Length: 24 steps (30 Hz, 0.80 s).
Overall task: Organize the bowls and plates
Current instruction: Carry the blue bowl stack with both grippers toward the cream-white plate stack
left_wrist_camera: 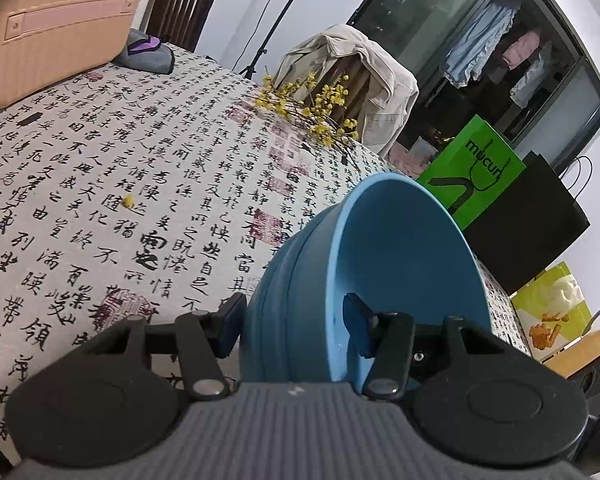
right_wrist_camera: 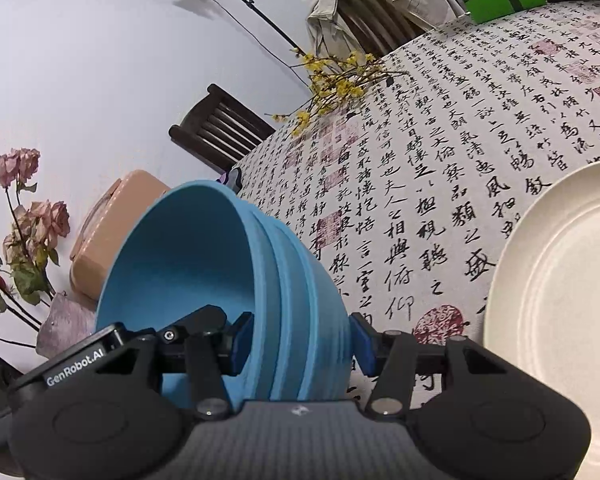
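In the left wrist view my left gripper [left_wrist_camera: 296,320] is shut on the wall of a stack of nested blue bowls [left_wrist_camera: 380,256]. One finger is outside the wall and the other inside. The stack is tilted, with its mouth to the right, above the calligraphy tablecloth [left_wrist_camera: 100,200]. In the right wrist view my right gripper [right_wrist_camera: 302,340] is shut the same way on nested blue bowls [right_wrist_camera: 188,264] whose mouth faces left. I cannot tell whether both views show one stack. A large white plate [right_wrist_camera: 560,300] lies on the tablecloth [right_wrist_camera: 440,160] to the right of that gripper.
A branch of yellow flowers [left_wrist_camera: 312,108] lies at the table's far side, with a jacket-draped chair [left_wrist_camera: 360,80] behind it. A pink case [left_wrist_camera: 52,28] and a grey pouch [left_wrist_camera: 148,54] sit at the far left. Green and black bags [left_wrist_camera: 484,172] stand past the right edge. Dried roses [right_wrist_camera: 24,220] stand left.
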{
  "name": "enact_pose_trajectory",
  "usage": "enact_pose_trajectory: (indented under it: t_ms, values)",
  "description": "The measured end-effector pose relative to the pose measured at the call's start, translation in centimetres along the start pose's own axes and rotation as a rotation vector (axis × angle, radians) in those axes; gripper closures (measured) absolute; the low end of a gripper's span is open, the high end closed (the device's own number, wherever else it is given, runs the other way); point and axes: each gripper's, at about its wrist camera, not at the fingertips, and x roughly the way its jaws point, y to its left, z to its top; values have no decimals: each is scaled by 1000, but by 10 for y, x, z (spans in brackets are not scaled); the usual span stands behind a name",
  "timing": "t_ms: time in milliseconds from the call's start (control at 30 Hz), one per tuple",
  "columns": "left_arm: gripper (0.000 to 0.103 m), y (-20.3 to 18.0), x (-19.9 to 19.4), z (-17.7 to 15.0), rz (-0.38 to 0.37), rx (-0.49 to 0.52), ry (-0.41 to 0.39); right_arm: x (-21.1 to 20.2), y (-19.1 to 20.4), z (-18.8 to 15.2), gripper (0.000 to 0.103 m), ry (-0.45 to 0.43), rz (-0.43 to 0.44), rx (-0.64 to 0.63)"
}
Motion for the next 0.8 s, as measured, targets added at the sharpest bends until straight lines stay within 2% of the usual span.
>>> enact_pose_trajectory:
  t_ms: [800]
  values:
    - [49,-52,14,-18,-36,69,29,-42,-40,9,52,-63,-8,46]
